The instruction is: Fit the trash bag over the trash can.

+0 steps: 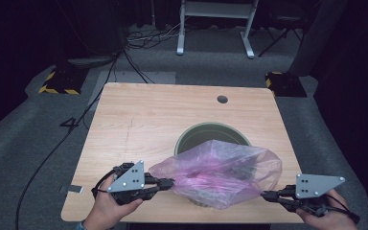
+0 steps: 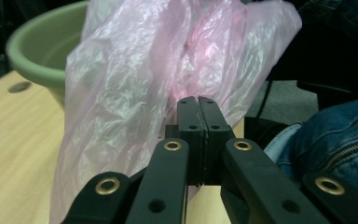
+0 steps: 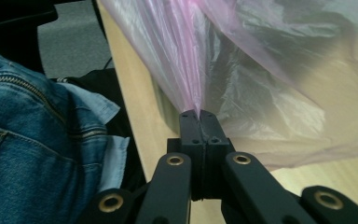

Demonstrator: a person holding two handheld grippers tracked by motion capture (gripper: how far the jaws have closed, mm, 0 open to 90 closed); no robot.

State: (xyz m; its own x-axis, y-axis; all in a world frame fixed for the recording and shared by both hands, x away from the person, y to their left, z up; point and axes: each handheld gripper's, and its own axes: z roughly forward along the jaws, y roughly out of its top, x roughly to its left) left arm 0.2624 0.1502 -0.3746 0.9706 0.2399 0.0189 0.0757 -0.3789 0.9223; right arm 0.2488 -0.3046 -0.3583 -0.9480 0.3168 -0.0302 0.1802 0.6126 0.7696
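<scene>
Where bag [image 1: 218, 172] drapes, bucket [image 1: 199, 136] perhaps half-hidden.

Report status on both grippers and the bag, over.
Left gripper and right gripper both shut on thin pink plastic bag, stretched over round green bin. Nothing in the way.

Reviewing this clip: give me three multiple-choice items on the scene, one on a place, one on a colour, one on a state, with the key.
1. Where is the bin?
A. On the table
B. On the floor
C. On a chair

2. What colour is the plastic bag?
A. Blue
B. Translucent pink
C. Black

3. How is the left claw?
A. Wide open
B. Lying on the table
C. Shut on the plastic bag

Key: 1 A, the green bin stands on the wooden top; 2 B, the film is pink; 3 C, its jaws meet with bag film pinched, as does the right claw.
</scene>
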